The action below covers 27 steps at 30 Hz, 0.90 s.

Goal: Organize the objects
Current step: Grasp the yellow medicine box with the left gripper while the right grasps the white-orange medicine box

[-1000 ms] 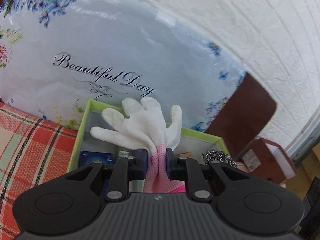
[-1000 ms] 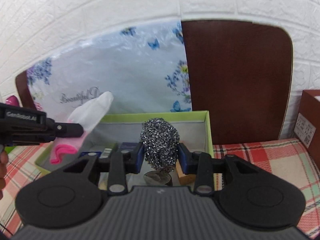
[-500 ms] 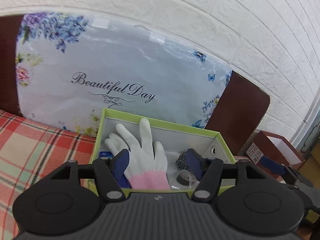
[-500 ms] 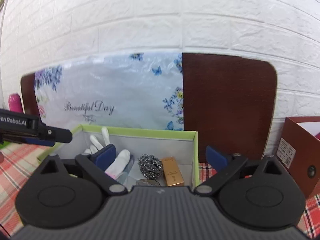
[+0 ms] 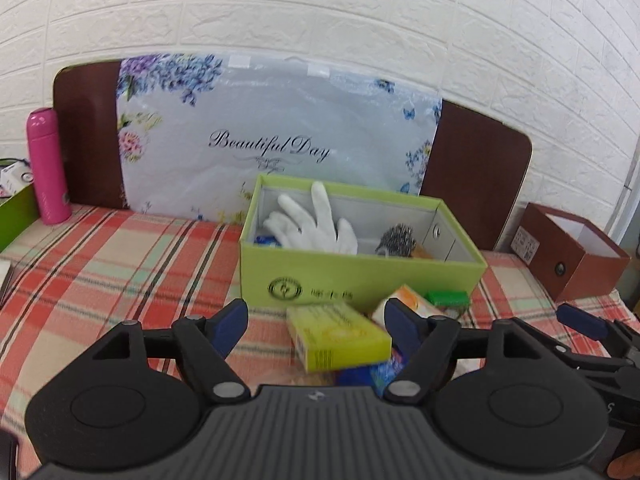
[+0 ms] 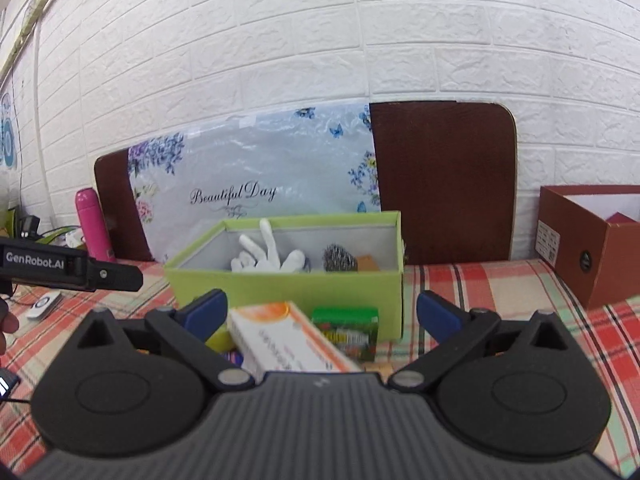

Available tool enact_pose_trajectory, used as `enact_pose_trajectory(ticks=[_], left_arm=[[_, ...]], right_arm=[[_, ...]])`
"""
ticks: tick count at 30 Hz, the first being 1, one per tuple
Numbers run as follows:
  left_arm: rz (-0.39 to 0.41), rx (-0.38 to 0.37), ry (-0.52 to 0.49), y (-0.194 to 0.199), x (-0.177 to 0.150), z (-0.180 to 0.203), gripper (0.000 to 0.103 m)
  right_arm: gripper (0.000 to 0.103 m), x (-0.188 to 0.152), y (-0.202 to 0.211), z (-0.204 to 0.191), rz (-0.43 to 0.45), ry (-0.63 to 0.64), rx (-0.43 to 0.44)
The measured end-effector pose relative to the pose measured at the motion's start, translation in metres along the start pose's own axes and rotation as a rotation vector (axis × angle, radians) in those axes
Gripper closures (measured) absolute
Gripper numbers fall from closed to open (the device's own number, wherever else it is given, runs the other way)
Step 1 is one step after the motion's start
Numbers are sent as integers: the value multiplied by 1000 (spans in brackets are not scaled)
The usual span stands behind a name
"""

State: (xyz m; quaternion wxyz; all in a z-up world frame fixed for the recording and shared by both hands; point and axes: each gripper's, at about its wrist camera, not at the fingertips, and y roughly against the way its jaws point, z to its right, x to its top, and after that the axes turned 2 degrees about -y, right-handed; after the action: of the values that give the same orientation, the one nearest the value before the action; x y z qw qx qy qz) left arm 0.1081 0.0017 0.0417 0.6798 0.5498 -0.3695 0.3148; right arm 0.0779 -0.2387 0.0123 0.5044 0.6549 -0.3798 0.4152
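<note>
1. While my left gripper (image 5: 316, 330) stands wide open with nothing between its pads, its jaws have just been opening — the white glove (image 5: 316, 228) lies apart from them in the far green box (image 5: 360, 280).
2. My right gripper (image 6: 322, 312) is spread wide too, jaws just opened further and holding nothing; the steel scourer (image 6: 339, 258) sits in the same box, right of the glove.
3. Near my left jaws, on the plaid cloth (image 5: 120, 264), a yellow-green carton (image 5: 338, 338) lies between the pads without touching them.
4. Between my right jaws lies a white-and-orange carton (image 6: 284, 340) — a small green packet (image 6: 346, 330) stands just right of it, against the box's near wall.
5. Far left, a pink bottle (image 5: 48, 166) stands upright; far right, a brown box (image 5: 576, 254) sits open.
</note>
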Motion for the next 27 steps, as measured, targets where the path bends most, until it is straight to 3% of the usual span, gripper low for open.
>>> enact_pose_trajectory(ticks=[7, 15, 21, 27], left_arm=[[-54, 20, 24, 5, -27, -3, 25], [-97, 1, 62, 3, -51, -18, 25], [-90, -41, 71, -1, -51, -19, 25], [-48, -68, 40, -10, -33, -6, 25]], right_arm=[[0, -31, 19, 1, -48, -19, -3], [0, -49, 8, -4, -108, 16, 23], [0, -36, -33, 3, -150, 48, 89], [0, -24, -87, 15, -255, 60, 218]])
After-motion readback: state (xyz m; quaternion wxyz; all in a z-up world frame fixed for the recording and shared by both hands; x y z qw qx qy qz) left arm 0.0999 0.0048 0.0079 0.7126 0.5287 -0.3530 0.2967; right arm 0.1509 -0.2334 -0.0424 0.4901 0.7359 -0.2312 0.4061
